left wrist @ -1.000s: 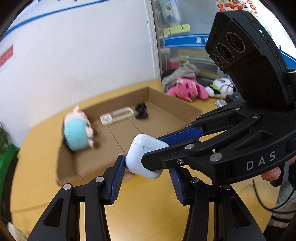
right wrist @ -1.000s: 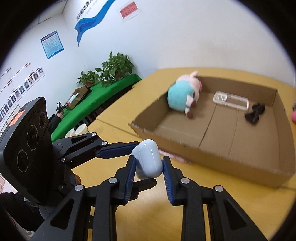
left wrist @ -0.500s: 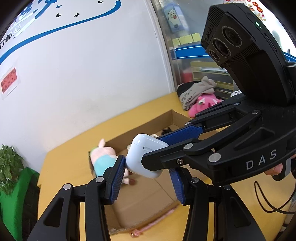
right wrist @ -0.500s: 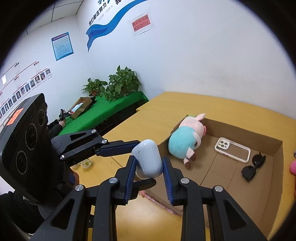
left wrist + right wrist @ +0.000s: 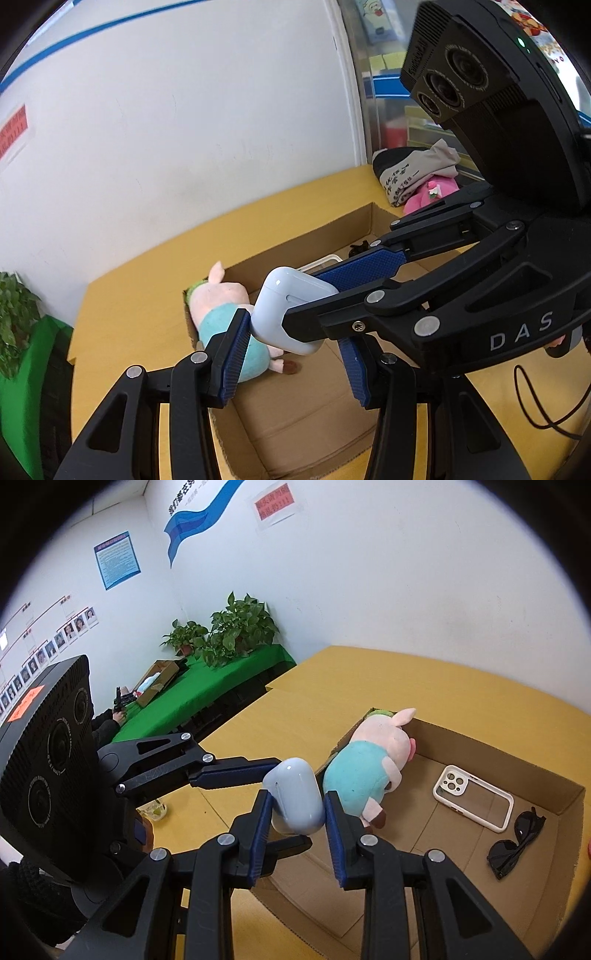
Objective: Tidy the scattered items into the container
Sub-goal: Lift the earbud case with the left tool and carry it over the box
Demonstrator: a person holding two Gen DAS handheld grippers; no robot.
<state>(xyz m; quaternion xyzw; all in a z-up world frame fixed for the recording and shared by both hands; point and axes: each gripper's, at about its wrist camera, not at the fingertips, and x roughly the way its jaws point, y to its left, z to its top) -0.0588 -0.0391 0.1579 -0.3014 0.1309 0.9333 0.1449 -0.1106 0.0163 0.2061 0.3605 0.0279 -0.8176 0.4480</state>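
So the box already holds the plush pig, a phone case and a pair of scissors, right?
Not quite. The box holds the plush pig and the phone case, but the third item is a pair of black sunglasses, not scissors. The right wrist view shows them in the far corner.

we note a white earbud case (image 5: pixel 297 797), glossy, between blue ribbed pads (image 5: pixel 263 823) on black finger frames. cardboard box (image 5: pixel 480 746) plain brown. plush pig (image 5: pixel 369 764): pale pink head, teal body, brown feet. phone case (image 5: pixel 474 803) clear with white rim. sunglasses (image 5: pixel 515 843) black. table (image 5: pixel 369 679) yellow-ochre. side cloth (image 5: pixel 207 698) bright green. second plush (image 5: pixel 430 190) hot pink.
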